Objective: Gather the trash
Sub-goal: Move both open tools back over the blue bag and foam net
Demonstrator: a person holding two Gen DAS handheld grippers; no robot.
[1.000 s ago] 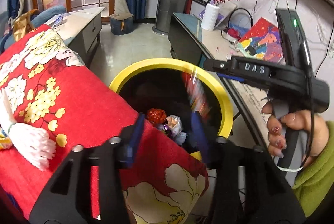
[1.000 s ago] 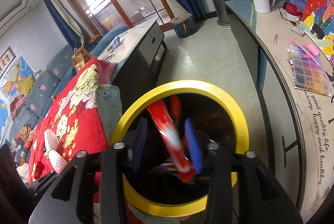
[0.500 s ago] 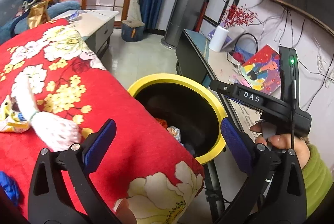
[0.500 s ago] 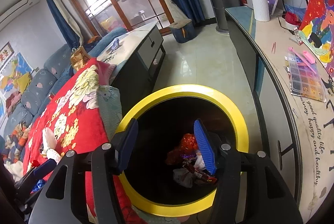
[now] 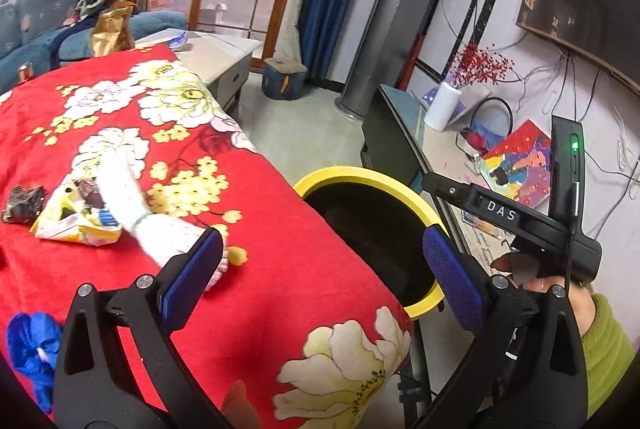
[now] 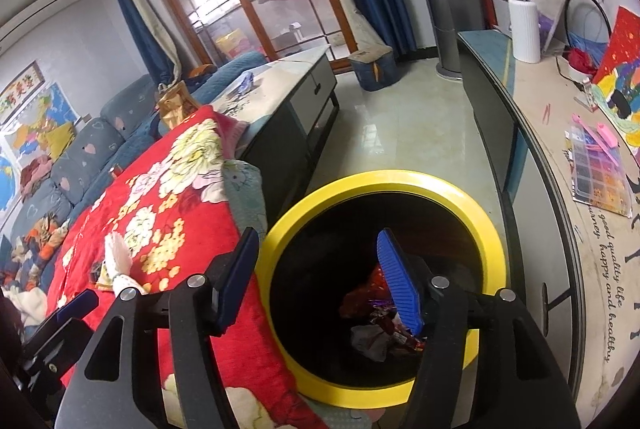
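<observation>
While both hand-held grippers are empty, left hand-held gripper (image 5: 320, 281) spread wide, right hand-held gripper (image 6: 320, 281) opening over bin (image 6: 490, 229): yellow wrapper (image 5: 76, 225) on blanket (image 5: 280, 269) looks light, crinkly; pinch raised crumpled edge.

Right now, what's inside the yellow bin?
In the right wrist view, the yellow bin holds crumpled wrappers, red, purple and grey, lying at its dark bottom. The right gripper's blue pad covers part of the pile, so anything behind or beneath it can't be seen.
</observation>
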